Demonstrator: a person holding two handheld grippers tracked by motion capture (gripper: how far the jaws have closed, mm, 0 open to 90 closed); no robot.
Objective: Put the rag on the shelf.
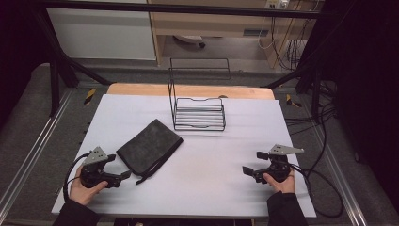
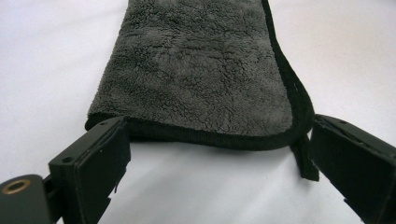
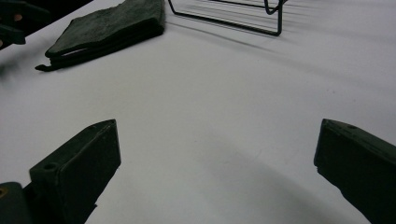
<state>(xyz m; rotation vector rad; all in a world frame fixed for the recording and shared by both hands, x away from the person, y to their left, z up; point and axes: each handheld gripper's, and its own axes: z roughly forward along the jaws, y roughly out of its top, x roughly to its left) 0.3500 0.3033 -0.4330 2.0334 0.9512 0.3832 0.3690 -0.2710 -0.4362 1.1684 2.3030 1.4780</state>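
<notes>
A folded dark grey towel (image 1: pixel 149 146) lies at an angle on the white table (image 1: pixel 211 160), left of the middle. My left gripper (image 1: pixel 119 166) rests on the table at the towel's near corner, open. In the left gripper view the towel (image 2: pixel 196 70) has its bound edge just at the tips of my left gripper (image 2: pixel 219 154), and neither pad presses on it. A short black loop (image 2: pixel 306 163) hangs from the towel's corner beside the right-hand jaw. My right gripper (image 1: pixel 254 162) sits at the front right, pointing left, open, with bare table between its jaws (image 3: pixel 217 154).
A black wire rack (image 1: pixel 197 113) stands at the back middle of the table, with a tall wire back. The right gripper view has the rack (image 3: pixel 229 14) at the top and the towel (image 3: pixel 112 28) at the upper left. Cables trail off the table's right side.
</notes>
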